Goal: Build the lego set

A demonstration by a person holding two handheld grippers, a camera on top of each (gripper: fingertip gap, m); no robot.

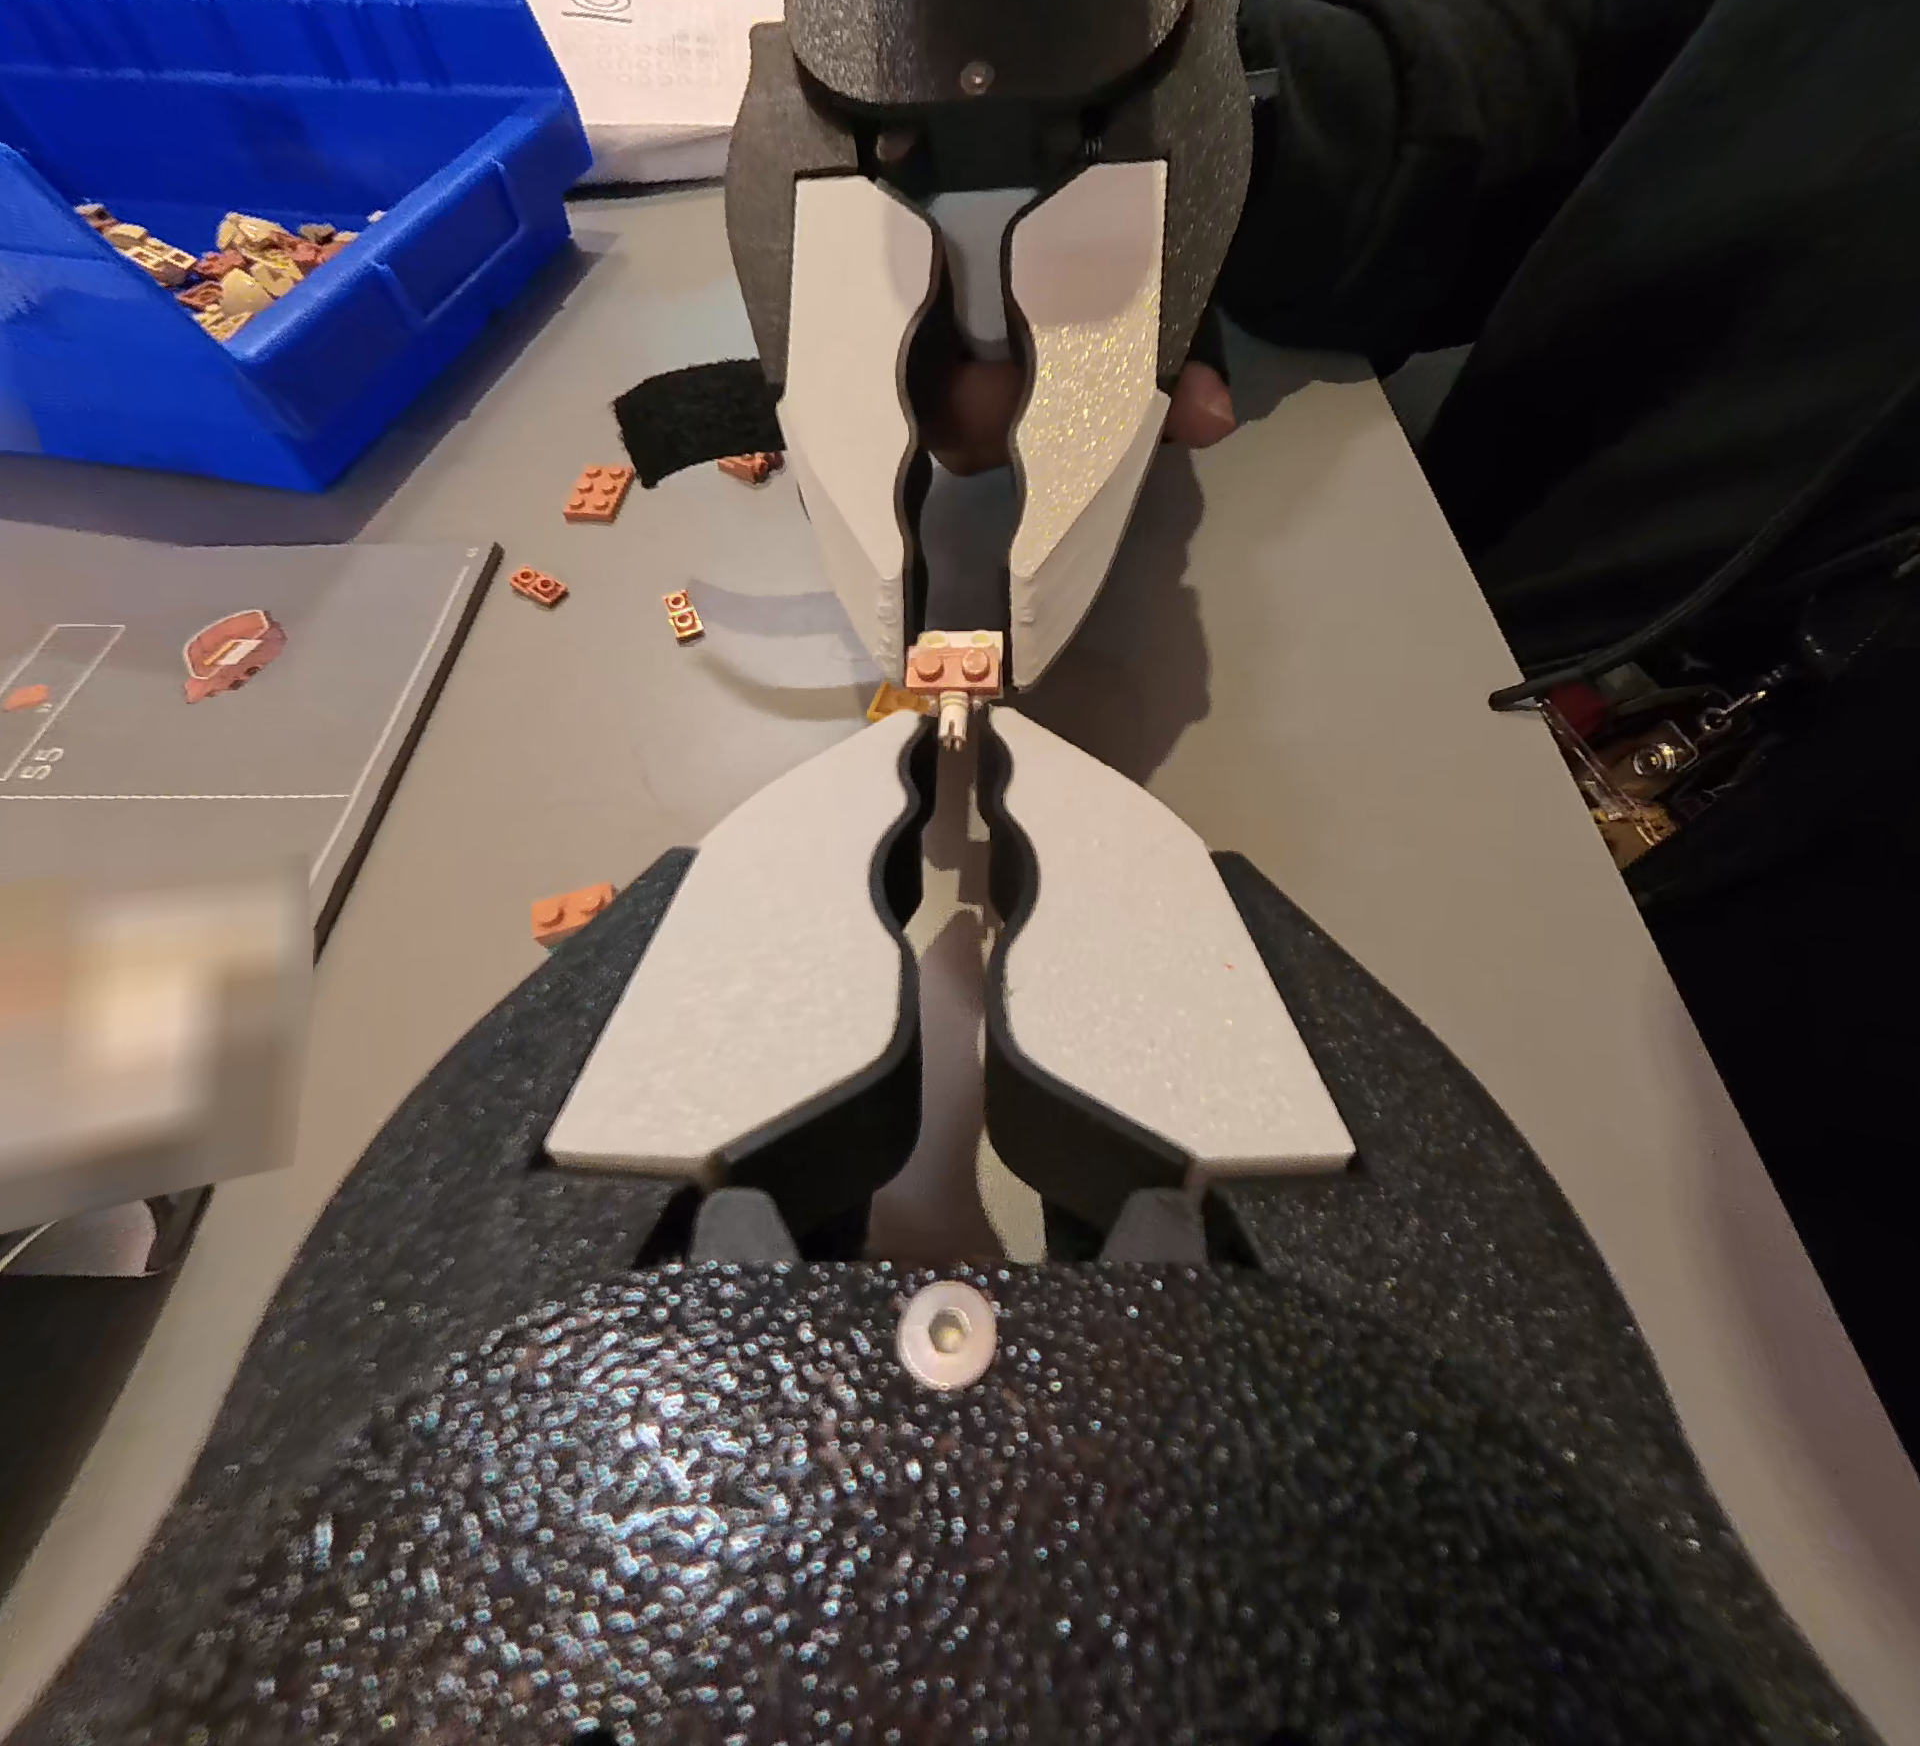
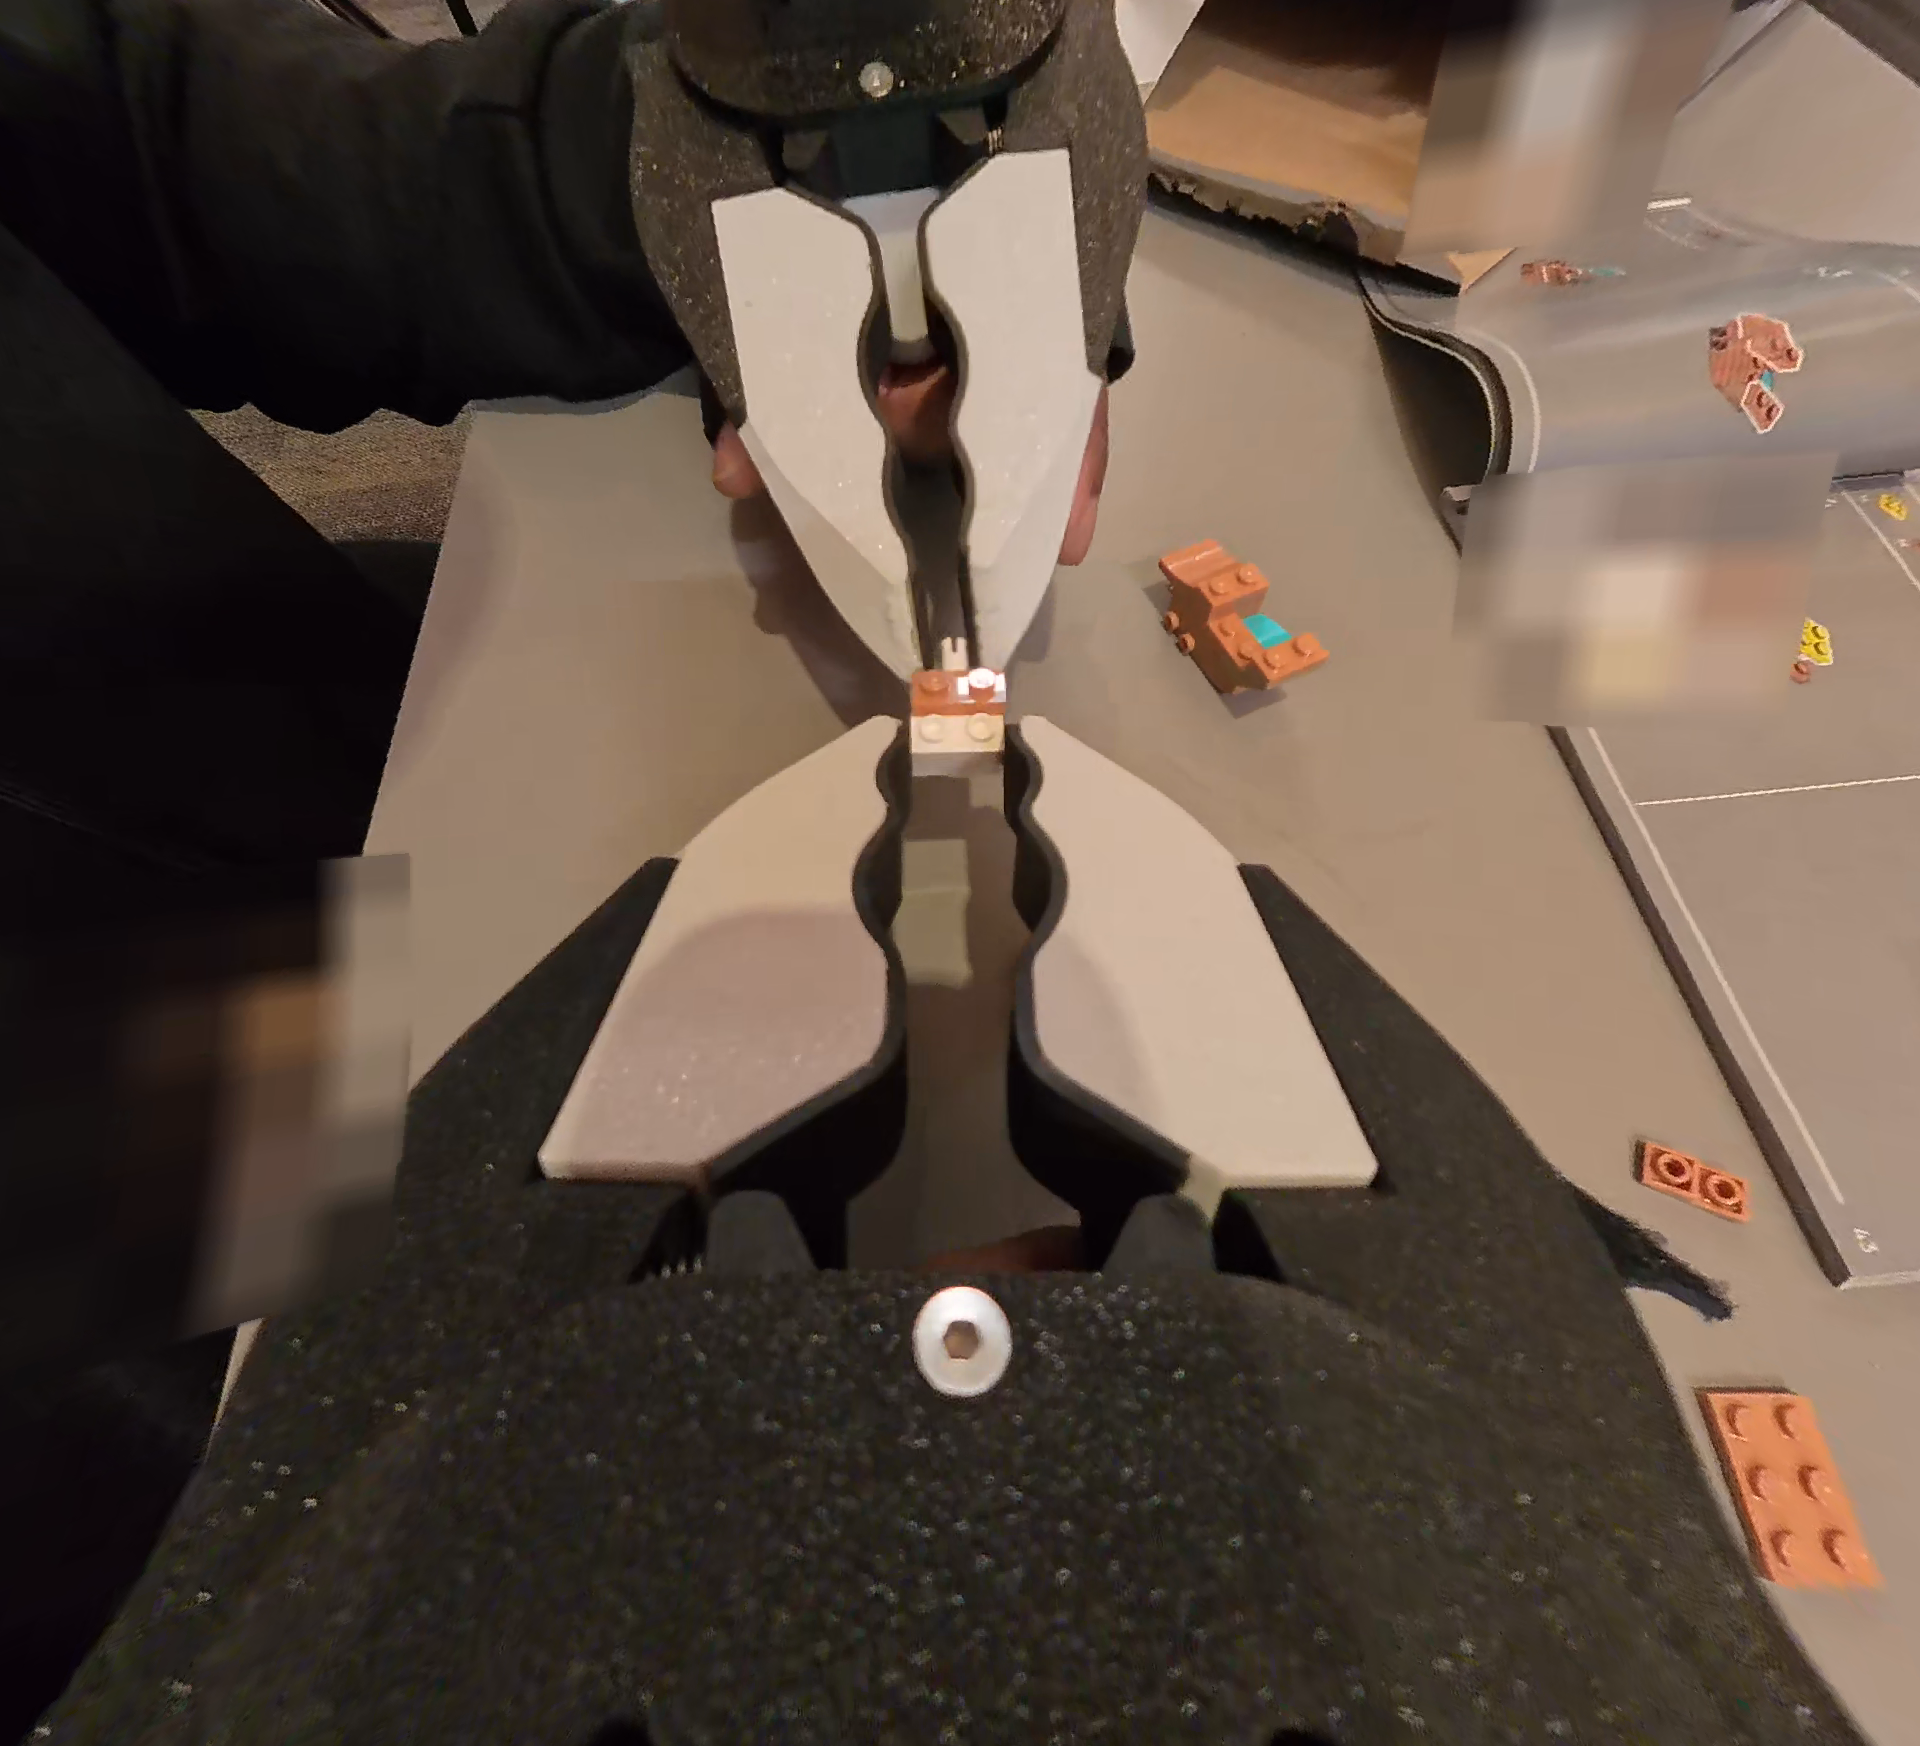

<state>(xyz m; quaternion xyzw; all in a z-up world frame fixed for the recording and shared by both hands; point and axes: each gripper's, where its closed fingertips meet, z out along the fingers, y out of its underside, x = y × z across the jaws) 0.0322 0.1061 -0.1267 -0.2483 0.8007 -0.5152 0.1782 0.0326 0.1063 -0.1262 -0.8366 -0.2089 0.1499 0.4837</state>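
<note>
The right gripper (image 2: 958, 751) is clamping a tan-and-brown brick stack (image 2: 957, 720), the left gripper (image 1: 954, 740) is pinching its white peg (image 1: 951, 722), and an open printed booklet (image 1: 208, 678) is lying nearby.

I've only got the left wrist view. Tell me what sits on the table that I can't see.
Observer: A small brown brick build with a teal piece lies on the grey table.
Operator: Report what's beyond it.
Observer: A torn cardboard box, lying open.
Operator: Now the right gripper's hold.
Observer: Its fingers are closed on a cream brick topped by a brown plate.
</note>
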